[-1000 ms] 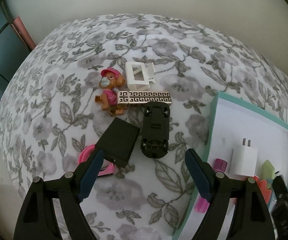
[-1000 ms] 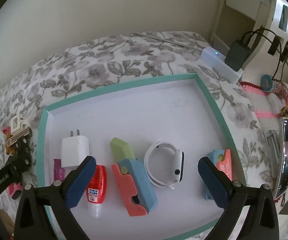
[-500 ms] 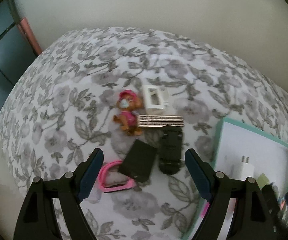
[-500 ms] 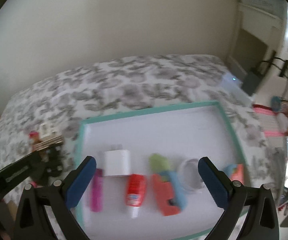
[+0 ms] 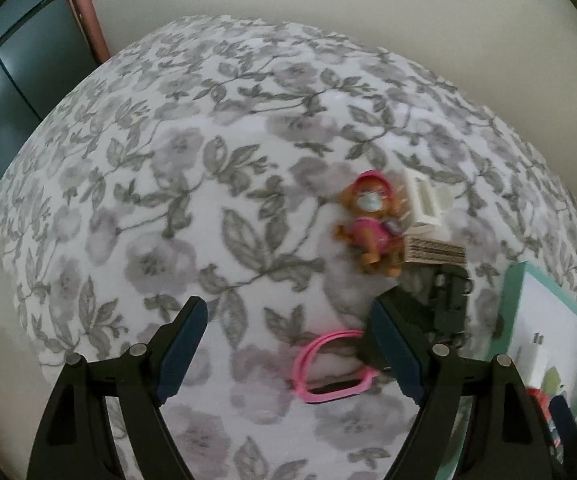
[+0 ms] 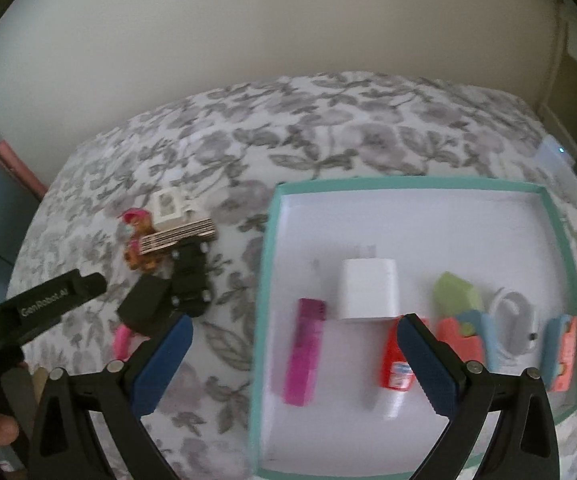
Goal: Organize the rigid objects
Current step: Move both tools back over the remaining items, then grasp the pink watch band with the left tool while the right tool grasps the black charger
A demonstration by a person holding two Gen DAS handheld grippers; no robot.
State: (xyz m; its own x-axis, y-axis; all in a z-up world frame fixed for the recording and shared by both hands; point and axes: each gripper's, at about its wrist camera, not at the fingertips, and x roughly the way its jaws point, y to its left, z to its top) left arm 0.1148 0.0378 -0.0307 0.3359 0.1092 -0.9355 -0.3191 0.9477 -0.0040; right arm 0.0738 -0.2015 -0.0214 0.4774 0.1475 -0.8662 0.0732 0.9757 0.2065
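1. Here the left gripper (image 5: 284, 344) hangs with its jaws spread wide and nothing between them, over bare flowered bedcover (image 5: 192, 200).
2. Likewise the right gripper (image 6: 292, 356) stands released and empty, one finger over the cloth, the other over the tray's (image 6: 408, 185) white floor.
3. Just beside the left gripper's right finger lie a pink band (image 5: 328, 364) and a black box (image 6: 144, 306) (partly hidden by that finger), with a black toy car (image 6: 190, 276) touching the box.
4. Beyond them a toy dog (image 5: 372, 226), a patterned strip (image 6: 178, 236) and a white clip (image 6: 170, 210) sit bunched together.
5. Inside the teal-rimmed tray rest a pink lighter (image 6: 304, 356), a white charger (image 6: 368, 290), a red bottle (image 6: 396, 368) and a white watch (image 6: 514, 328).
6. A plain cream wall (image 6: 288, 32) backs the bed.
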